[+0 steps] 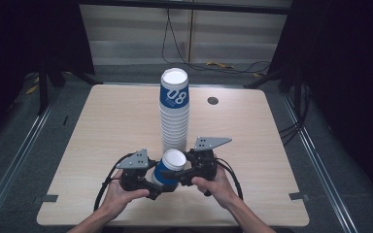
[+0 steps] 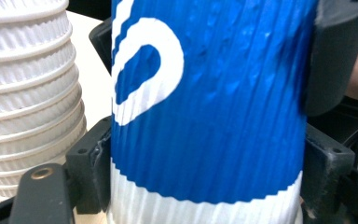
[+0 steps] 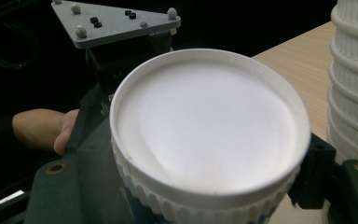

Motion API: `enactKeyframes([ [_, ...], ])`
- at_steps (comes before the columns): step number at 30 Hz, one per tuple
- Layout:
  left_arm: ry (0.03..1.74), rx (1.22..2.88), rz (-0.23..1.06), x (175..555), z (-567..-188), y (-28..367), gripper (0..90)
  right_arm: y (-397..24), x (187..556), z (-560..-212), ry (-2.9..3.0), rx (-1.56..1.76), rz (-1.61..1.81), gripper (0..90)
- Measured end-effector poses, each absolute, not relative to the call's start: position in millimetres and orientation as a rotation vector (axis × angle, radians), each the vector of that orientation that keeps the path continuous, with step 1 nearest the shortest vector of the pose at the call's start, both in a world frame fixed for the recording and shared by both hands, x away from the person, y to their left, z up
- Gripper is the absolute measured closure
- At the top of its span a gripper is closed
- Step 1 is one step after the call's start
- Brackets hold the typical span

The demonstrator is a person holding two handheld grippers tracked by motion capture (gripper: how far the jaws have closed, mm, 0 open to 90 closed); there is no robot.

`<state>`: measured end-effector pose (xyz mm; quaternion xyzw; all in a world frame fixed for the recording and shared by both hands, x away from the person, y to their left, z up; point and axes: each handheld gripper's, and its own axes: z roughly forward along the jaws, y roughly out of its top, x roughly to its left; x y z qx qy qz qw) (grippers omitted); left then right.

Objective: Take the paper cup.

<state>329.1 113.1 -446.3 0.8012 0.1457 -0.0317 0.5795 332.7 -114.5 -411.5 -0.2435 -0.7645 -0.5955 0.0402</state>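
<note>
Blue-and-white paper cup (image 1: 169,170) held upside down between 2 grippers, ready for the stack (image 1: 174,116).
Left gripper (image 1: 151,187) clamps its ribbed wall; right gripper (image 1: 174,175) jaws flank the base, grip unclear.

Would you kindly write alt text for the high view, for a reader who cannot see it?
A person's two hands hold black grippers, the left gripper and right gripper, around one upside-down blue-and-white paper cup at the near edge of a light wooden table. Just behind it stands a tall stack of inverted paper cups, its top cup marked 08.
</note>
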Motion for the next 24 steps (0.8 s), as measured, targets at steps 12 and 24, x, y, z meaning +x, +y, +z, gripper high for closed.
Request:
enactKeyframes([
  [12,0.338,1.904,-0.076,328.5,-445.0,113.4,20.7,-121.4,334.2,-405.9,-2.345,-0.793,-1.793,13.9],
  [24,0.361,1.919,-0.08,336.4,-448.3,120.3,20.8,-131.2,336.9,-404.8,-2.36,-0.788,-1.75,13.8],
])
